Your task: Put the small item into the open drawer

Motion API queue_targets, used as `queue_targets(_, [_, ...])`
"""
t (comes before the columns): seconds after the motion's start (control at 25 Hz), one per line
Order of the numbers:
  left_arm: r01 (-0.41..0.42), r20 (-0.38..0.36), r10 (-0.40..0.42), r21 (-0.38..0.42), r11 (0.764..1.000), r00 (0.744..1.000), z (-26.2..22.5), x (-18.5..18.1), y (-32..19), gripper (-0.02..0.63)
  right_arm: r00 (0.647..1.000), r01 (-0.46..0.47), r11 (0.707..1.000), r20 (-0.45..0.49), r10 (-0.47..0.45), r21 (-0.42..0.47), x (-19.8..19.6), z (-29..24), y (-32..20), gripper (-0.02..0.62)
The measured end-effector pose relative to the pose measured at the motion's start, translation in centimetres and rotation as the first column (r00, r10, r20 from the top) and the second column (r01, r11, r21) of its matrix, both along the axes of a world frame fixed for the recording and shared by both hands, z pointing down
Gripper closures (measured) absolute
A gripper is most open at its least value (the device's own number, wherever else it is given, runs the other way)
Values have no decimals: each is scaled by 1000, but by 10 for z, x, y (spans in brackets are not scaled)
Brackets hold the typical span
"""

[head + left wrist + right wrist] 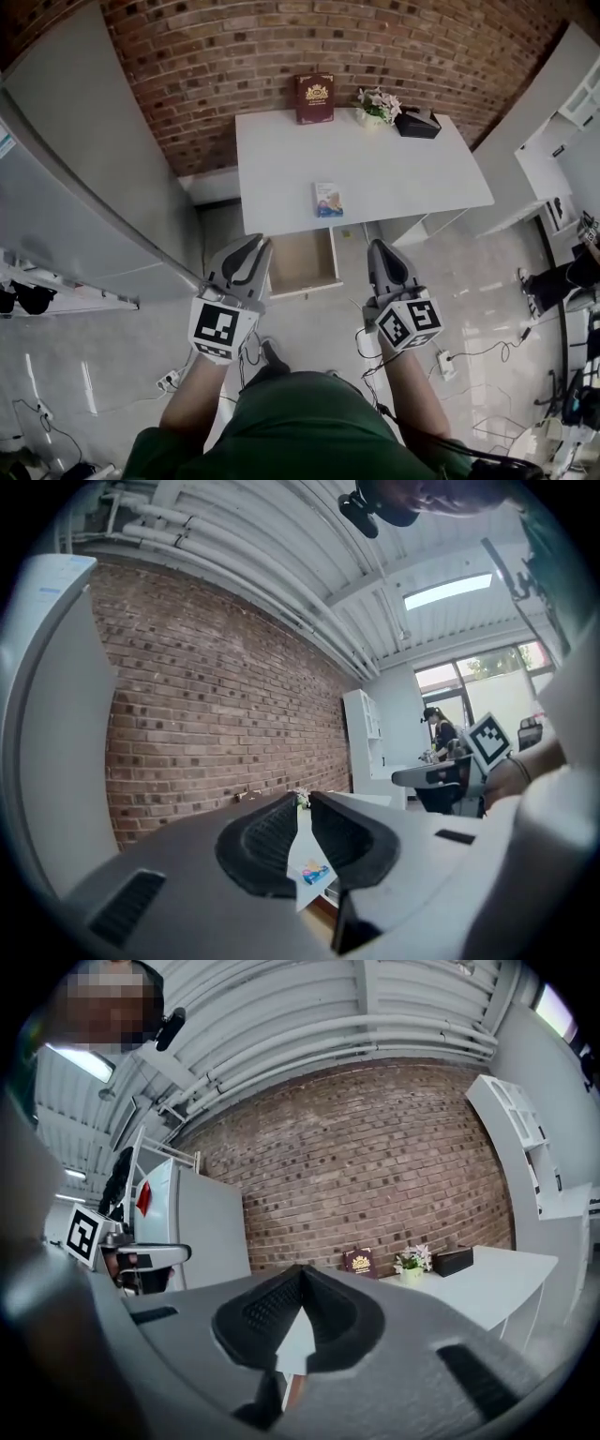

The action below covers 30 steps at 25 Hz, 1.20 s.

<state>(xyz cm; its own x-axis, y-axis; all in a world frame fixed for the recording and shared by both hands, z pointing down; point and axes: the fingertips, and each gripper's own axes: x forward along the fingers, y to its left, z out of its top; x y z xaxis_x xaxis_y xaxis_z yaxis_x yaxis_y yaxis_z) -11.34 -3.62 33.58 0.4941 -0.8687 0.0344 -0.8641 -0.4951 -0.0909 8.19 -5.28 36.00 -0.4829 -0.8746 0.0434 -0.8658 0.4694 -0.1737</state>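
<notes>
The small item [328, 199], a flat blue-and-white packet, lies near the front edge of the white table [394, 173]. Just below that edge the open drawer [302, 261] shows a bare wooden bottom. My left gripper [251, 251] hovers over the floor at the drawer's left corner, its jaws a narrow slit apart with nothing in them. Through the slit the packet [315, 874] is visible in the left gripper view. My right gripper [382, 255] is to the right of the drawer, shut and empty, its tips [301, 1269] meeting.
At the back of the table stand a dark red book [314, 97], a small flower pot [377, 105] and a black box [417, 123]. A grey cabinet [84, 187] is on the left and white shelving [562, 131] on the right. Cables and a power strip [445, 361] lie on the floor.
</notes>
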Motion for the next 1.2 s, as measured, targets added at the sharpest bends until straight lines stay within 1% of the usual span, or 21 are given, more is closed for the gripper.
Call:
queue_targets(0.16, [-31,-13,31,-21,999,999,7,-27,-21,565,999,-35,999,-19,35,-20,-24,4,-17,591])
queue_targets(0.28, [-38,-35,37,-43,998,999,11,-42,-34,565,998,-51,998,-32,50,-38,-36,10,-27,591])
queue_targets(0.6, [-29,-68,22,-97,995,997,39,-61,-59,565,994,-60,996,-93,54,-62,-52,28,-51,591])
queue_targets(0.8, [1,-43,-6,-112,994,999,47,-64,-70,565,995,-65,994,-76,58,-89,-44,45,-72,591])
queue_targets(1.0, [52,-5,-53,-124,991,999,50,-72,-93,565,996,-56,994,-68,50,-91,-41,57,-109,591])
queue_targets(1.08, [61,6,-60,-131,989,998,52,-67,-105,565,997,-53,993,-68,46,-105,-35,64,-126,591])
queue_targets(1.2, [60,30,-57,-141,988,998,57,-55,-125,563,998,-48,988,-54,41,-146,-23,84,-151,560])
